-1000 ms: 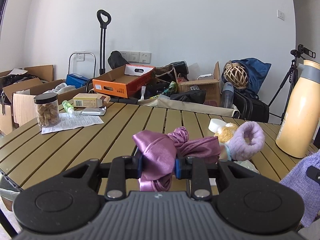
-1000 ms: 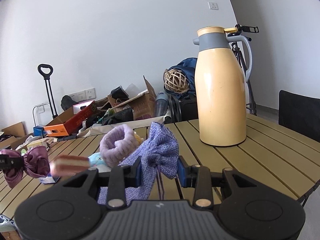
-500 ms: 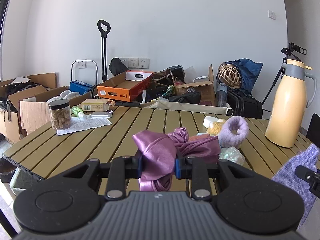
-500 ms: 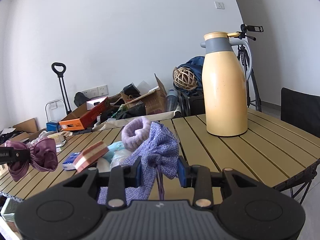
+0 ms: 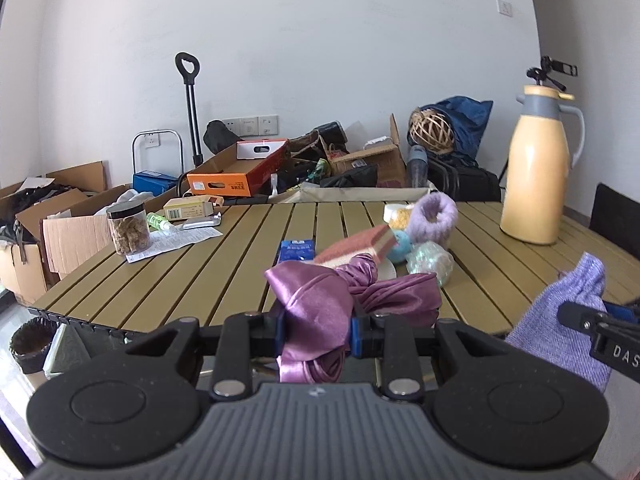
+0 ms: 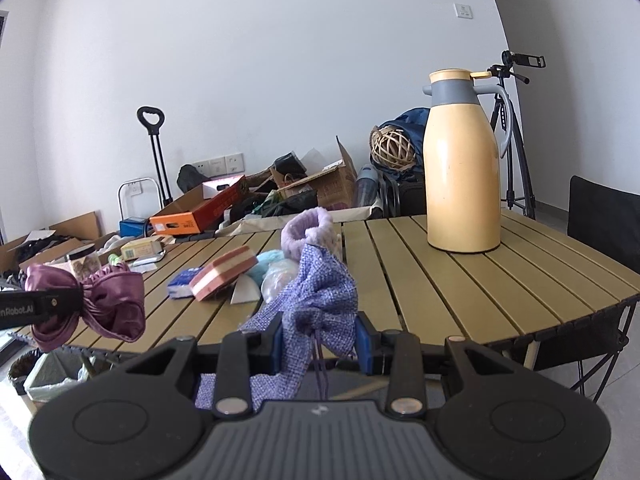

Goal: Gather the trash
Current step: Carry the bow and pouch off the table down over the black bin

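Observation:
My left gripper (image 5: 319, 330) is shut on a shiny purple satin bow (image 5: 320, 300), held in the air in front of the slatted table's near edge; the same bow (image 6: 104, 304) shows at the left of the right wrist view. My right gripper (image 6: 320, 338) is shut on a lavender woven cloth pouch (image 6: 316, 304), which also appears at the right of the left wrist view as a pouch (image 5: 560, 320). On the table lie a pink-and-cream sponge (image 5: 360, 246), a blue packet (image 5: 296, 250), a fluffy lilac band (image 5: 434, 216) and a crumpled plastic wrap (image 5: 430, 260).
A tall yellow thermos (image 6: 460, 164) stands at the table's (image 6: 440, 280) right. A jar (image 5: 128, 228), small box and papers sit far left. A lined bin (image 6: 52, 372) stands on the floor by the left corner. Cardboard boxes and bags crowd the back wall; a black chair (image 6: 604, 228) is right.
Both grippers have drawn back from the table with their items still gripped; the table and thermos look farther off, and the sponge and blue packet have come into view.

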Available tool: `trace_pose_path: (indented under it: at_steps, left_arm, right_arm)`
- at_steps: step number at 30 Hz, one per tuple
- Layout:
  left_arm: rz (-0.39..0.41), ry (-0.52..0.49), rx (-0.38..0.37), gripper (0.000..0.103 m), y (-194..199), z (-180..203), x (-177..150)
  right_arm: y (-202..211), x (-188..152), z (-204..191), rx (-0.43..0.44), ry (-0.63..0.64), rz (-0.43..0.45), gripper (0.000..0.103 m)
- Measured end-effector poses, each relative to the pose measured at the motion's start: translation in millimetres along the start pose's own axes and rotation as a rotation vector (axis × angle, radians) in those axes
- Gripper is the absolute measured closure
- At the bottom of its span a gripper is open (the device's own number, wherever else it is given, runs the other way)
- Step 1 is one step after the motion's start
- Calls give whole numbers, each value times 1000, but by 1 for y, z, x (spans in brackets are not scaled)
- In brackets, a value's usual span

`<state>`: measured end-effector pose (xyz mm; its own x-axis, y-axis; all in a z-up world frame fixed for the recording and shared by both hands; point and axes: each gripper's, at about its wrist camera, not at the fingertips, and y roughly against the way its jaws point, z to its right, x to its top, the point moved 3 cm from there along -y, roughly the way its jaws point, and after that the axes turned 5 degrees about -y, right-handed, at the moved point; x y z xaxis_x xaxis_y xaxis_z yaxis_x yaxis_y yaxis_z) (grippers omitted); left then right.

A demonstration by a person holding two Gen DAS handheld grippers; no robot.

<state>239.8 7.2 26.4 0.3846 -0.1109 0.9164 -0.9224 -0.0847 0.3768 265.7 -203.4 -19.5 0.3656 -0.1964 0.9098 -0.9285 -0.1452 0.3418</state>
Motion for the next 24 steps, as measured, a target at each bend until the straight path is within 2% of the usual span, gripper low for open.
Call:
trace_pose_path:
  at_steps: [12,24]
  left_arm:
    - [-67,-69,-33,74,22,18,-44]
    - [-175,-70,-32,74,4,17,-89]
  right_arm:
    - [21,-37,-6,16,34,-102,70]
    - [9,-79,-6,1,60,-244,70]
